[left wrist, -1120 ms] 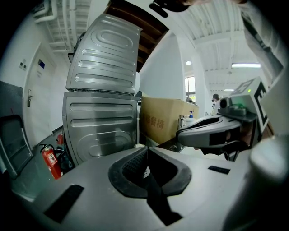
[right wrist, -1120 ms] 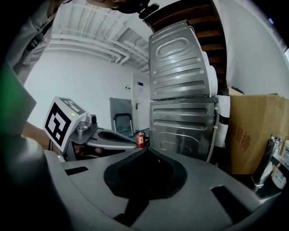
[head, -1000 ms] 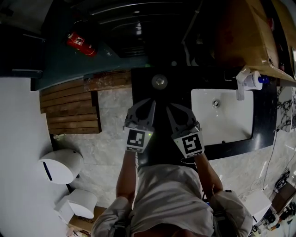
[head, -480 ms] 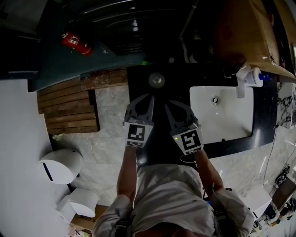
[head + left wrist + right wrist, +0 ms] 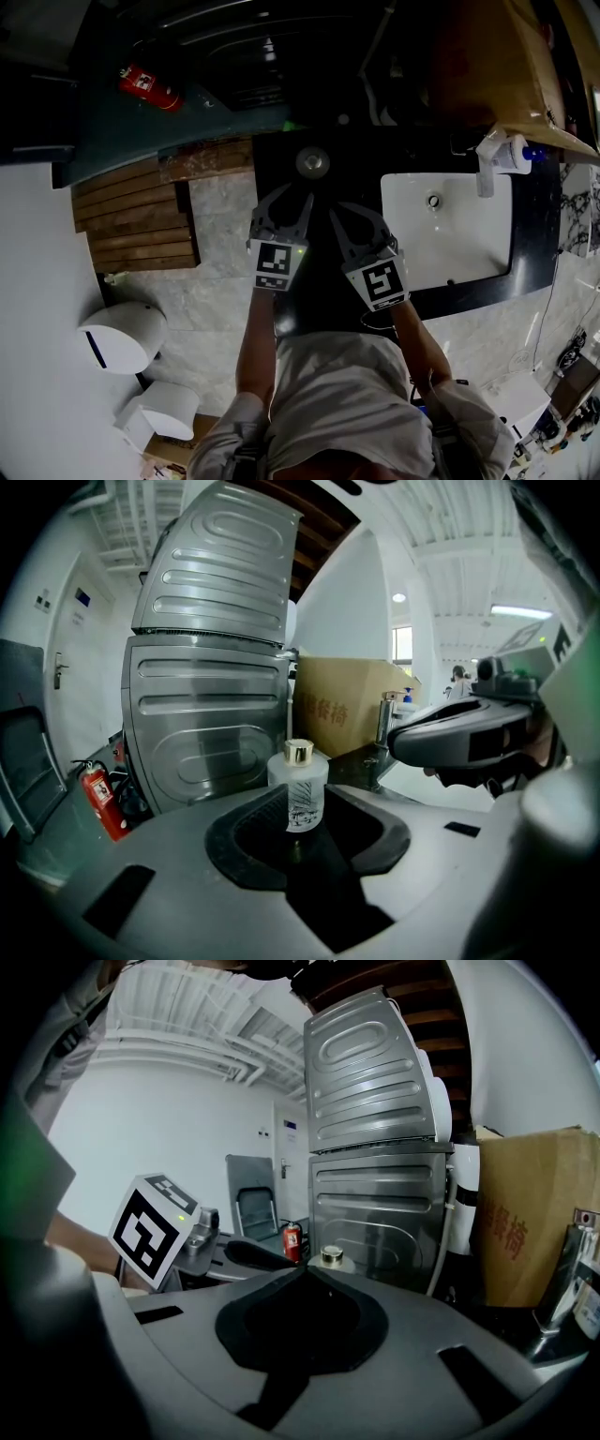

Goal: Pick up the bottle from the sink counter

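Note:
A small frosted glass bottle [image 5: 312,161] with a gold cap stands on the black sink counter [image 5: 281,159], left of the basin. My left gripper [image 5: 286,197] hovers just short of it. In the left gripper view the bottle [image 5: 298,794] shows upright through the gap of the left gripper [image 5: 306,808], whose jaws are opening; the pads do not touch it. My right gripper [image 5: 354,214] hangs beside the left one, a little further back and to the right. The right gripper [image 5: 305,1269] is shut and empty, with the bottle's cap [image 5: 331,1255] just past its tips.
A white basin [image 5: 487,244] with a faucet [image 5: 486,173] lies right of the bottle. Behind the counter stand a steel appliance [image 5: 211,714] and a cardboard box [image 5: 342,714]. A red fire extinguisher [image 5: 145,86] is at far left. On the floor sit wooden slats [image 5: 141,225] and a white bin [image 5: 122,333].
The left gripper's jaws have parted a little. Both grippers stay close before the bottle, with only a slight shift of the view.

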Tool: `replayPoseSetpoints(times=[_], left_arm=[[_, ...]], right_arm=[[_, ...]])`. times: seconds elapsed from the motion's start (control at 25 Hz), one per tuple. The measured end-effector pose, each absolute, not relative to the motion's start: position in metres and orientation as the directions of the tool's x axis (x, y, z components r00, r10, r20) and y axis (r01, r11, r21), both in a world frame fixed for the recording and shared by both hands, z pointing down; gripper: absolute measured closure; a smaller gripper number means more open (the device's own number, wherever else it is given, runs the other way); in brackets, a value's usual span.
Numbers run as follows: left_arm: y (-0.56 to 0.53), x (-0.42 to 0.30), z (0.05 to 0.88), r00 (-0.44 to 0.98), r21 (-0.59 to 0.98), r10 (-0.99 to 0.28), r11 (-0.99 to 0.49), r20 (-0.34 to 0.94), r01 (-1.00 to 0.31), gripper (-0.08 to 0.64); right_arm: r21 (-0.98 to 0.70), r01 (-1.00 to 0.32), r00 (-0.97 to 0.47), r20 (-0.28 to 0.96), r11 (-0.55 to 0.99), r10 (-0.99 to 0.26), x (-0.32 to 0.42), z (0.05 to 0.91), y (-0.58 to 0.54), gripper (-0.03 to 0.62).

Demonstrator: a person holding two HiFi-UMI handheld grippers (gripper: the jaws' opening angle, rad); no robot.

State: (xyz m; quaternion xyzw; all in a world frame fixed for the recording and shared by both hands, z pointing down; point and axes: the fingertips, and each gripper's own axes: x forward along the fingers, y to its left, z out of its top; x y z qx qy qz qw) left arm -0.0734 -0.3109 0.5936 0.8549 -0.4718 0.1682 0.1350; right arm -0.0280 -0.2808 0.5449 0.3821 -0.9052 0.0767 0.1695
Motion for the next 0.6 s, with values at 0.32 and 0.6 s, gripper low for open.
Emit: replayPoseSetpoints(times=[0.32,0.6], left_arm=[[-0.321,-0.068,0.603,0.508,0.094,-0.748,-0.522,0.427,-0.848,0.338],[-0.332,-0.063,0.609,0.516,0.097,-0.739,-0.531,0.433,-0.842,0.261]], right_arm=[[-0.009,-0.717,-0.649,0.373,0.697,-0.663,-0.027,0.549,-0.284,0.598],[-0.01,-0.716,-0.648,0.38,0.698,-0.66,-0.025,0.552,-0.284,0.598]])
